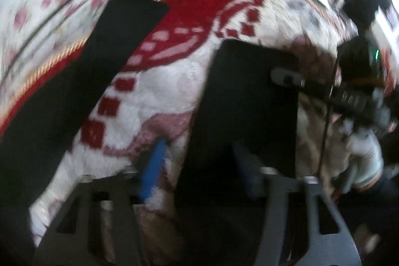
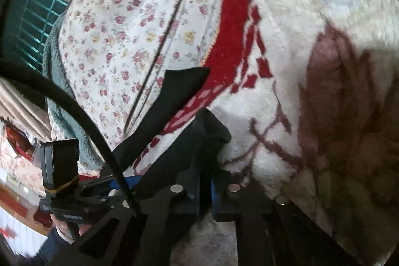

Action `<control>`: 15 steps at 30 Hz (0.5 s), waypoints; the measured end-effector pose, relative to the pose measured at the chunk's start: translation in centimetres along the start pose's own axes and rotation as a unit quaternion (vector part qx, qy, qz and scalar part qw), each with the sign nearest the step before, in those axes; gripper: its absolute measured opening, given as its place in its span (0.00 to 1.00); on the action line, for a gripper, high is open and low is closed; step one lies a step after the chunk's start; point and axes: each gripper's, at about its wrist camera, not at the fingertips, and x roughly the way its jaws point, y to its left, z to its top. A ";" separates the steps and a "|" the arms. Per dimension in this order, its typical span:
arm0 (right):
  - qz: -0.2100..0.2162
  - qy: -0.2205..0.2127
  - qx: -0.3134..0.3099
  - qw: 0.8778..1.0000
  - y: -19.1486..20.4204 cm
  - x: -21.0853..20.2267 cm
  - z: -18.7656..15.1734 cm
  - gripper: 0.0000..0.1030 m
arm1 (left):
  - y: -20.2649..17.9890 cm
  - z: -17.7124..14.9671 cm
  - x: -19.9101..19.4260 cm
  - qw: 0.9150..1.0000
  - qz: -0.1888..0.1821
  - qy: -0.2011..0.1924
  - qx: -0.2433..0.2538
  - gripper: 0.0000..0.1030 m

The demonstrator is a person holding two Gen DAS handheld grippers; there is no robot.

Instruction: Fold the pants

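Note:
The black pants (image 1: 239, 101) lie on a white and red patterned blanket (image 1: 159, 96), one leg (image 1: 104, 54) stretched to the far left. My left gripper (image 1: 199, 171) is open, its blue-padded fingers (image 1: 153, 171) spread apart over the pants' waist end. The view is blurred. In the right wrist view my right gripper (image 2: 204, 186) is shut on a bunch of the black pants (image 2: 197, 138), and a pant leg (image 2: 172, 96) trails away to the upper left. The right gripper also shows at the right of the left wrist view (image 1: 354, 96).
A floral sheet (image 2: 129, 36) covers the bed beyond the blanket's corded red border (image 2: 232, 29). A black cable (image 2: 82, 121) crosses the right wrist view. A teal grid panel (image 2: 32, 24) stands at the far left. The left gripper's body (image 2: 62, 181) sits at lower left.

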 end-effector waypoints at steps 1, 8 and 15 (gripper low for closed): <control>-0.001 -0.006 -0.003 1.000 0.2 -0.3 0.0 0.05 | -0.4 0.1 0.0 1.000 0.008 -0.003 0.007 0.32; -0.014 -0.060 -0.005 0.998 1.0 -5.1 -0.4 0.04 | -3.2 1.2 -1.1 0.999 -0.007 -0.029 0.031 0.04; -0.069 -0.059 0.009 0.996 -1.0 -9.3 -2.4 0.04 | -7.7 1.4 1.4 0.998 -0.011 -0.023 0.052 0.04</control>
